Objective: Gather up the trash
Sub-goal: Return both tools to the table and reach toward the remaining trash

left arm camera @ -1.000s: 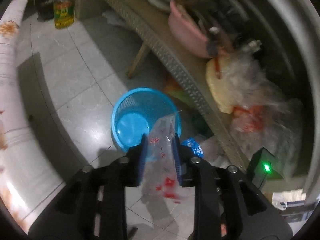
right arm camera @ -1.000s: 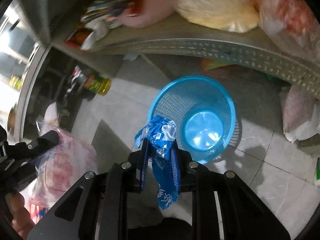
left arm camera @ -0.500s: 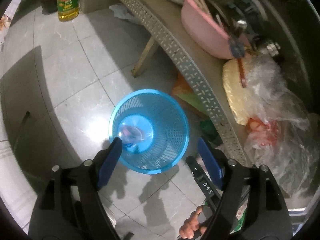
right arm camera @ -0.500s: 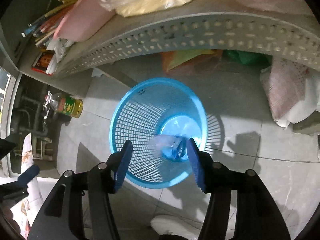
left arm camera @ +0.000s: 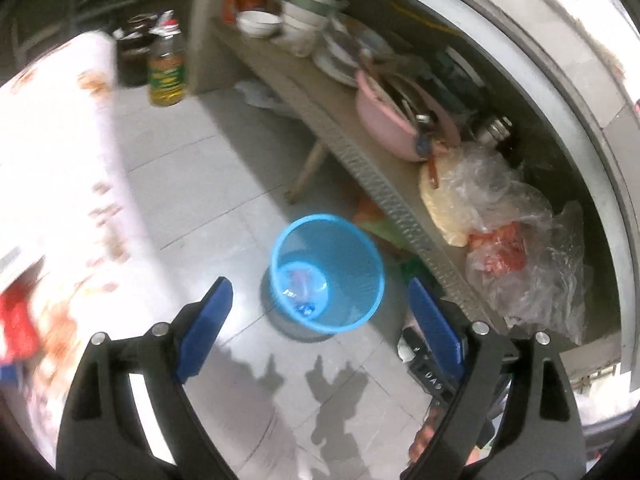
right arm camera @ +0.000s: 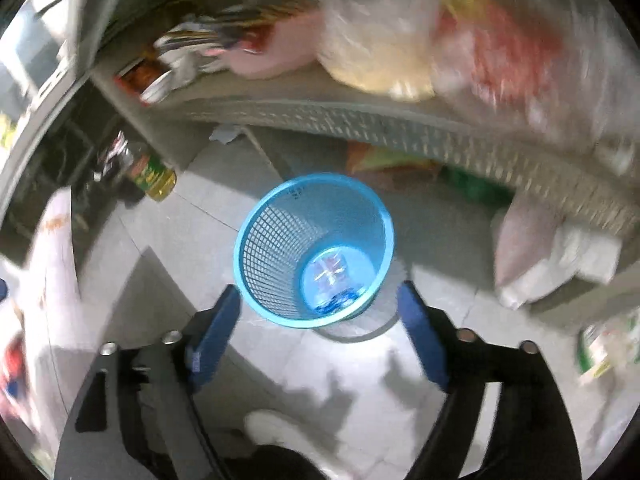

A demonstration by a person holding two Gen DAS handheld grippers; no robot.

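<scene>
Both grippers hung over the bin (left arm camera: pixel 327 276), empty.
The left gripper (left arm camera: pixel 320 320) and right gripper (right arm camera: pixel 319 328) were spread wide; wrappers (right arm camera: pixel 334 280) lay inside the bin.

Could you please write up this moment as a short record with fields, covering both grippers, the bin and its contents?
left gripper: open, empty, above the floor near the bin
right gripper: open, empty, over the bin's near rim
blue mesh bin: upright on the tiled floor, beside the shelf
bin contents: blue wrapper and clear printed wrapper at the bottom
</scene>
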